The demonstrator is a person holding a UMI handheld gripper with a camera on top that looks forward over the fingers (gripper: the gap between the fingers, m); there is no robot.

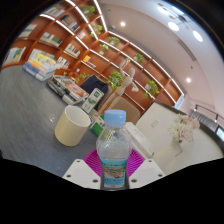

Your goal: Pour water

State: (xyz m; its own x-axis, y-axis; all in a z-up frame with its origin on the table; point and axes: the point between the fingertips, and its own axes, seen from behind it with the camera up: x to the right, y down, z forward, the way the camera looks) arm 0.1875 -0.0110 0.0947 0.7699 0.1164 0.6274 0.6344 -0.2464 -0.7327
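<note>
A clear plastic water bottle [114, 150] with a pale blue cap and a blue-and-white label stands upright between the 2 fingers of the tool [113, 168]. The magenta pads [95, 160] show at both of its sides, close against the bottle's lower body, so the tool appears pinched on it, though the exact contact is hard to make out. The bottle's base is hidden behind the fingers. Just beyond the bottle and a little to its left stands a cream-coloured cup [72, 125], upright with its open mouth showing, on the grey counter [35, 110]. To the right of the bottle lies a white box-like thing [160, 125]. Further back the room holds shelving with wooden trim [60, 40], green plants [118, 78] and ceiling lights.
</note>
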